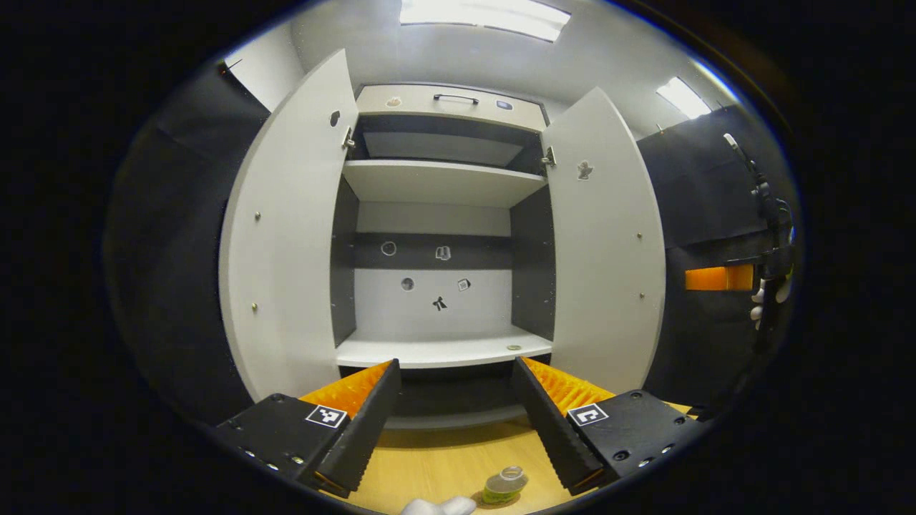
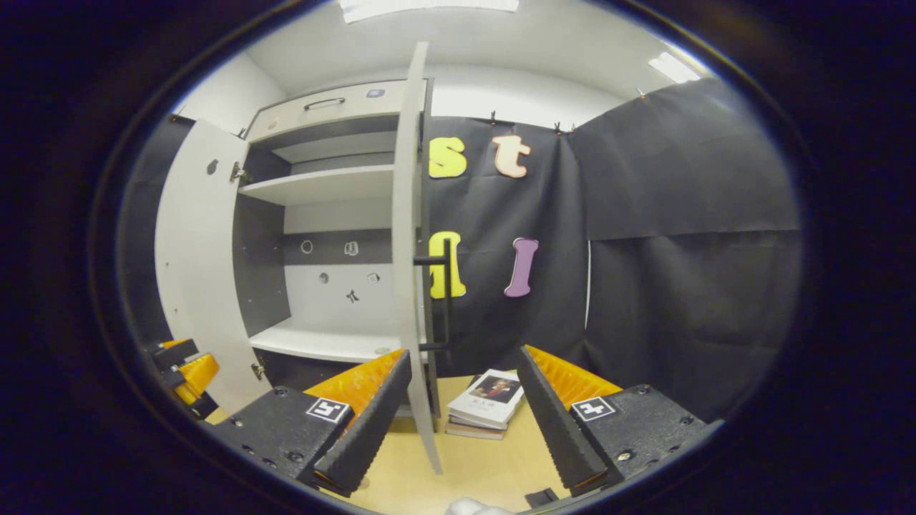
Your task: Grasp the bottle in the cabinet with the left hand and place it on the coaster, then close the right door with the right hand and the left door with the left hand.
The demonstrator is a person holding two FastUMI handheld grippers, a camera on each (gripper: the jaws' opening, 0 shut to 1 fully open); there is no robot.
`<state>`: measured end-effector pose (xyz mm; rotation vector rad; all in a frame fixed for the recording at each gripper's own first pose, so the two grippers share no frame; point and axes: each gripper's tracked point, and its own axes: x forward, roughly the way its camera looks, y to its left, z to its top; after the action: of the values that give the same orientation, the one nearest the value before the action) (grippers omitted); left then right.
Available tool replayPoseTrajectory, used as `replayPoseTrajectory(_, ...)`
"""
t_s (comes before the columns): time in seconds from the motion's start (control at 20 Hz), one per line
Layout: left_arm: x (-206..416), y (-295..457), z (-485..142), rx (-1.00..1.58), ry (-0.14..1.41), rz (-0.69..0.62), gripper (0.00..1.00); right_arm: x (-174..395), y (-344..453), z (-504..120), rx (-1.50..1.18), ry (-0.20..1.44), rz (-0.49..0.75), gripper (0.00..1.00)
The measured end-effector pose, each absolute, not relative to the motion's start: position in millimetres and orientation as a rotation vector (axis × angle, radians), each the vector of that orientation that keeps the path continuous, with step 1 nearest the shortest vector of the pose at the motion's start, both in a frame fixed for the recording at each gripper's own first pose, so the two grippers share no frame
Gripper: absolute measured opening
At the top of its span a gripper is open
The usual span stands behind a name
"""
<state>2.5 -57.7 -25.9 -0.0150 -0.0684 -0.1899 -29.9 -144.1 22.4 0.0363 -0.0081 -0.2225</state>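
In the left gripper view the bottle (image 1: pixel 505 484) stands at the bottom centre of the frame on the wooden bench (image 1: pixel 444 461), below and between the spread, empty jaws of the left gripper (image 1: pixel 458 418). It is small, clear and greenish, seen from above with a round transparent cap; a dark disc under it may be the coaster, but that is hard to tell. Above, mid-frame, the cabinet (image 1: pixel 440 182) is open, its left door (image 1: pixel 286 236) and right door (image 1: pixel 608 243) both swung wide.

In the right gripper view the right gripper (image 2: pixel 465 415) has its jaws spread with nothing between them, the right door's edge (image 2: pixel 411 250) upright just ahead. Books (image 2: pixel 486 404) lie on the bench at lower centre.
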Motion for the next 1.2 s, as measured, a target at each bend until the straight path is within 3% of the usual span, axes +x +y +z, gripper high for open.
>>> replayPoseTrajectory(0.25,-9,-34,-12,0.007,-0.016,-0.082,0.96,6,-199,45,0.037,-0.032,-0.203,0.98)
replayPoseTrajectory(0.55,-32,-49,-4,0.001,0.003,0.017,0.96,54,-233,57,0.084,-0.001,-0.077,0.98)
replayPoseTrajectory(0.95,-45,-71,4,-0.005,0.015,0.097,0.96,79,-203,53,0.100,0.030,0.159,0.96)
replayPoseTrajectory(1.1,-46,-77,2,0.002,0.016,0.080,0.96,77,-181,57,0.112,0.031,0.218,0.96)
replayPoseTrajectory(1.2,-45,-81,1,-0.014,0.006,0.062,0.96,76,-180,60,0.092,0.031,0.183,0.96)
